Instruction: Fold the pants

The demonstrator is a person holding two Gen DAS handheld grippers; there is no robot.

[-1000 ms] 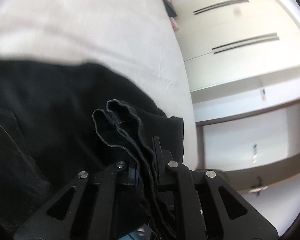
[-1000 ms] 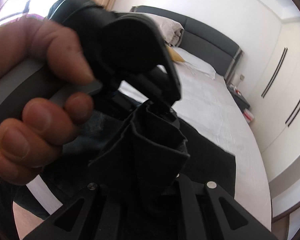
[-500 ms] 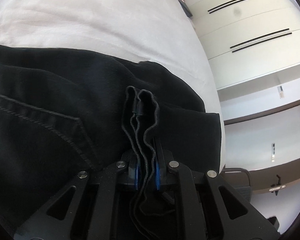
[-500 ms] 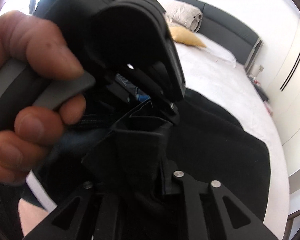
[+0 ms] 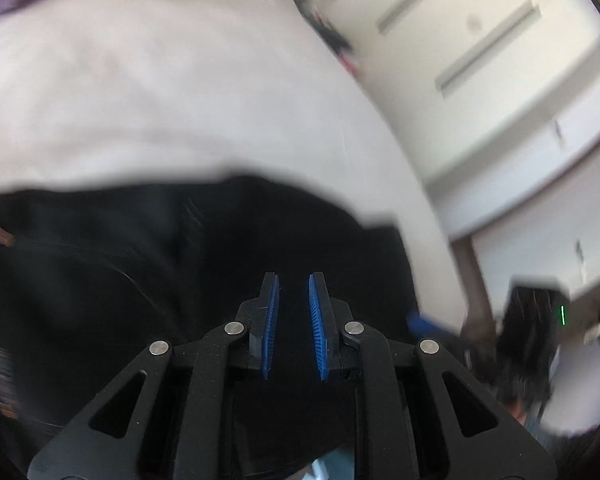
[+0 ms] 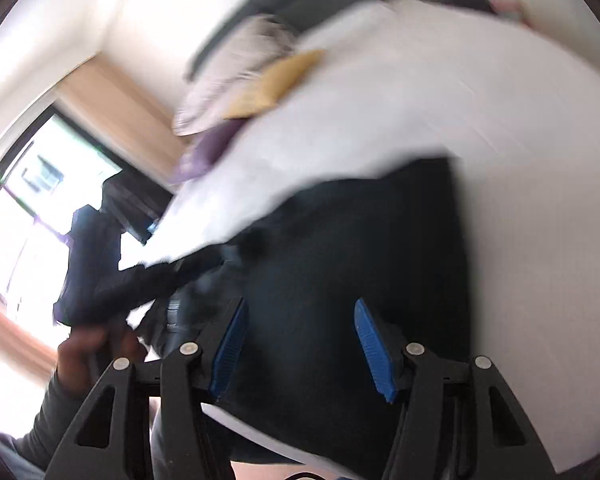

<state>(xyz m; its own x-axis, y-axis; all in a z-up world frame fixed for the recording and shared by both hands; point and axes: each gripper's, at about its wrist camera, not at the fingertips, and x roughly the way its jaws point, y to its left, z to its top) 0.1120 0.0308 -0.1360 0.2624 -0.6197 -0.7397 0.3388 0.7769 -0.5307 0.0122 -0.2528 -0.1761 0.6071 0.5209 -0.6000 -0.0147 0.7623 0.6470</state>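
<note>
The black pants [image 5: 148, 264] lie flat on the white bed [image 5: 180, 100]. In the right wrist view the pants [image 6: 360, 248] form a dark folded block on the sheet. My left gripper [image 5: 293, 280] hovers over the pants with its blue pads [image 5: 269, 320] a little apart and nothing between them. My right gripper [image 6: 300, 308] is wide open and empty above the pants. The left gripper [image 6: 112, 276], with the hand holding it, shows at the left of the right wrist view. Both views are blurred by motion.
Pillows [image 6: 244, 68] and a yellow cushion [image 6: 280, 80] lie at the head of the bed. White wardrobe doors [image 5: 480, 52] stand beside the bed. A window [image 6: 40, 184] is at the left.
Both grippers have let go of the pants fabric and opened. The pants now lie on the bed, and both grippers have pulled back from them.
</note>
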